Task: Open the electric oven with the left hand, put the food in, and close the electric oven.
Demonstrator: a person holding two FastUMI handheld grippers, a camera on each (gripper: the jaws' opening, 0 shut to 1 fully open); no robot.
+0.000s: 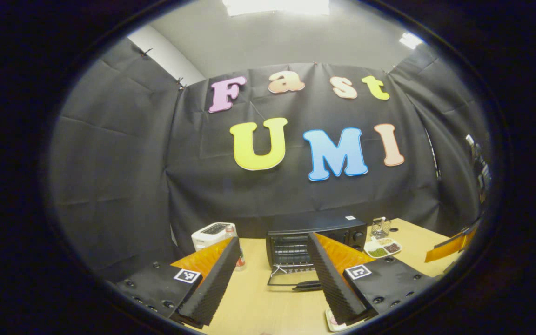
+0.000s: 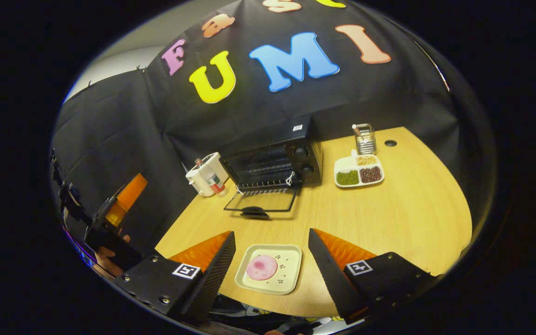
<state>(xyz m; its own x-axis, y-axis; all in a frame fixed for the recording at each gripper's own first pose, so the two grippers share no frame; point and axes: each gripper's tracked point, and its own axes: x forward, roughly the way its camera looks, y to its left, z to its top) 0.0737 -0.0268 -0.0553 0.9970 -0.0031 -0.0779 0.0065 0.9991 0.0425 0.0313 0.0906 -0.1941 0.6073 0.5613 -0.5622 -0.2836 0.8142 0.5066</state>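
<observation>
Both jaws spread, empty | oven (image 2: 272, 160) door down | right gripper (image 2: 268, 267) should straddle plate (image 2: 269, 269) rims, lift level

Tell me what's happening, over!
Both grippers open, left gripper, right gripper. Oven door down. Food plate between right fingers, ungripped. Path clear.

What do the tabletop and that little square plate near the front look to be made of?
The tabletop looks like light wood or wood-look laminate: fine straight grain, matte. The square plate seems cream plastic or glazed ceramic, smooth with a soft sheen; I cannot tell which.
</observation>
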